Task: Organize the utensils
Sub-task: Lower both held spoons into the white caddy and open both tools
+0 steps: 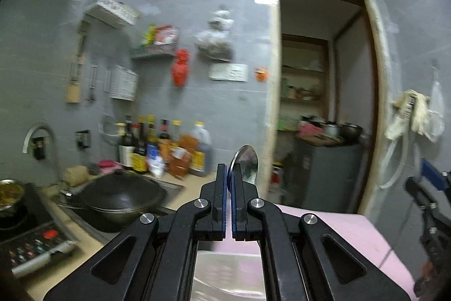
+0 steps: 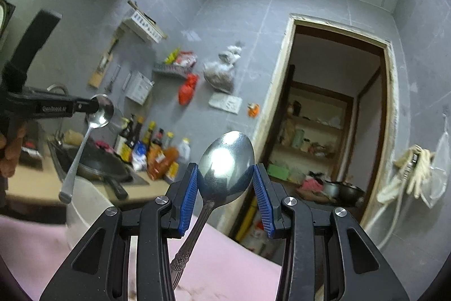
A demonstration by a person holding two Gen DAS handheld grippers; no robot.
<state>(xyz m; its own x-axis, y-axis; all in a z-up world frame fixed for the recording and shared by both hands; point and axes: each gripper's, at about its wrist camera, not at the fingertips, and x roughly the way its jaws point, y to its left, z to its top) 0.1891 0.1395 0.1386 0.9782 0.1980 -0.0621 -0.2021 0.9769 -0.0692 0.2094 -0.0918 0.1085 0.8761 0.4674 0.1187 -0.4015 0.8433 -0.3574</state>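
Observation:
My right gripper (image 2: 225, 174) is shut on the bowl of a large steel spoon (image 2: 227, 160), its blue pads pressing both edges; the ornate handle hangs down between the fingers over the pink surface (image 2: 225, 267). My left gripper (image 1: 229, 174) is shut on a smaller steel spoon (image 1: 244, 162), whose bowl sticks up edge-on past the fingertips. In the right wrist view that left gripper (image 2: 95, 106) shows at the left, pinching the small spoon (image 2: 95, 120) by its bowl, handle hanging down. Both grippers are held up in the air, pointing at the grey tiled wall.
A dark wok (image 1: 118, 196) sits on the counter at lower left beside an induction hob (image 1: 31, 239). Several sauce bottles (image 1: 166, 148) stand against the wall. An open doorway (image 1: 321, 92) leads to a pantry. A white container (image 2: 84, 205) stands by the pink surface.

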